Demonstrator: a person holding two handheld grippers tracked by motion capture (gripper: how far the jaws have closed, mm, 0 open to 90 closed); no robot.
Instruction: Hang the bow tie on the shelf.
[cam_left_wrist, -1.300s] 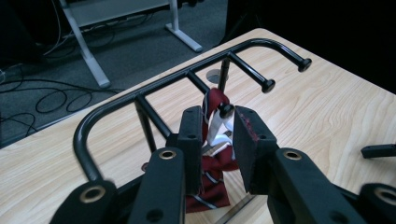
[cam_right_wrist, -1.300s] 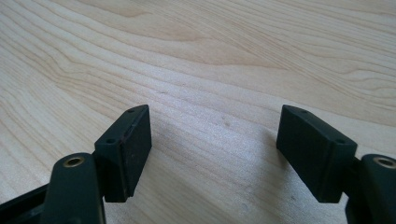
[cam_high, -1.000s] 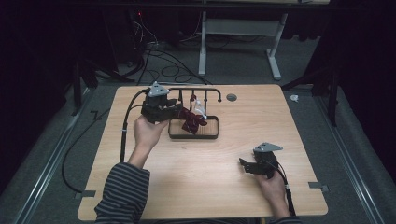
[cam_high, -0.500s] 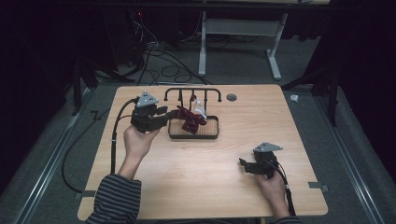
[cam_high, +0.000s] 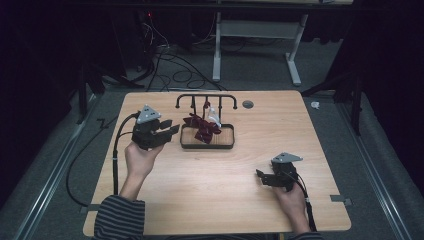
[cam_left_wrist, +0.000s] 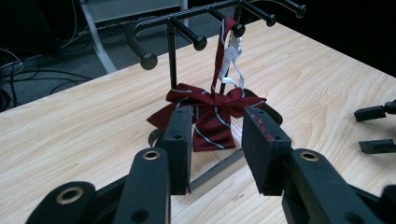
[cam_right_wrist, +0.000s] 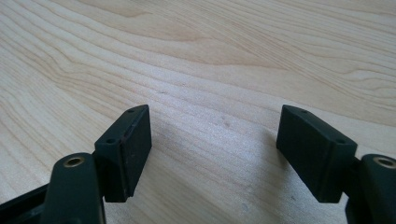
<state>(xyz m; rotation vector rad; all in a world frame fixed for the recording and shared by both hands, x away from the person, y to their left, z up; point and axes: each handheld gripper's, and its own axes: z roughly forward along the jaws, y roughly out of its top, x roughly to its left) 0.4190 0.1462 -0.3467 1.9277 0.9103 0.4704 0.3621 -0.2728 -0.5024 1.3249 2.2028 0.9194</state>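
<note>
Red bow tie hanging by its strap from rack peg, drooping into tray at table centre; just right of left gripper, jaws apart, empty, aimed at it; right gripper well apart, near right, jaws wide, empty; rack pegs crowding the strap.
</note>
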